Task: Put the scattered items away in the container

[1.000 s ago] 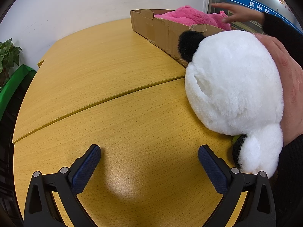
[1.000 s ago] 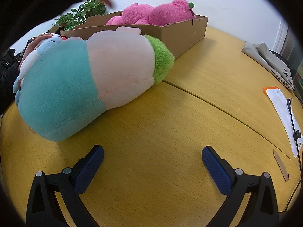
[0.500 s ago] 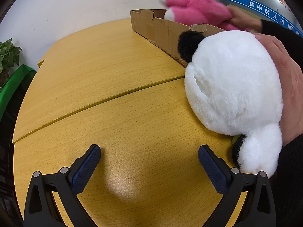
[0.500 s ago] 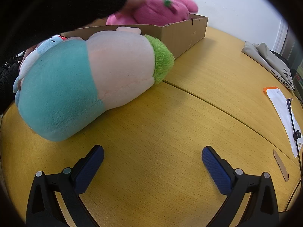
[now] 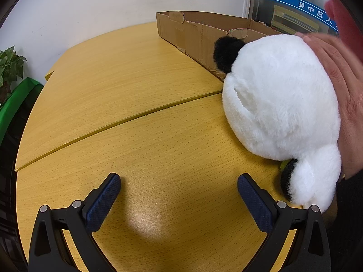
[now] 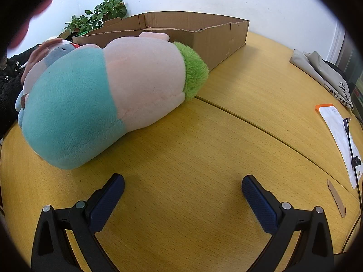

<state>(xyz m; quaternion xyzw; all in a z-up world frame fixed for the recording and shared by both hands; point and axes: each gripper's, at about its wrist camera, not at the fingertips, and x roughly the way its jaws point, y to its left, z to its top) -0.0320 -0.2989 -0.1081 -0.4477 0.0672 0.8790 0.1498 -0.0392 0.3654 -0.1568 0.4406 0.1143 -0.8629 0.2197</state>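
A white panda plush [image 5: 279, 111] with black ears lies on the wooden table at the right of the left wrist view, with a bare hand [image 5: 340, 90] resting on it. My left gripper [image 5: 179, 192] is open and empty, left of the plush. In the right wrist view a teal, pink and green plush [image 6: 102, 99] lies at the left, in front of the cardboard box [image 6: 215, 38]. My right gripper [image 6: 183, 195] is open and empty, below the plush. The box [image 5: 199, 34] shows no toy inside from either view. A blurred pink shape [image 5: 342, 20] is at the top right edge.
Potted plants [image 6: 102, 13] stand behind the box. A grey cloth bag [image 6: 324, 72], a white packet with an orange edge [image 6: 338, 131] and a cable [image 6: 351, 145] lie at the table's right side. A green object [image 5: 15, 104] is beyond the table's left edge.
A hand has lifted the pink plush out of the cardboard box and carried it out of sight. Both grippers and the other two plush toys have not moved.
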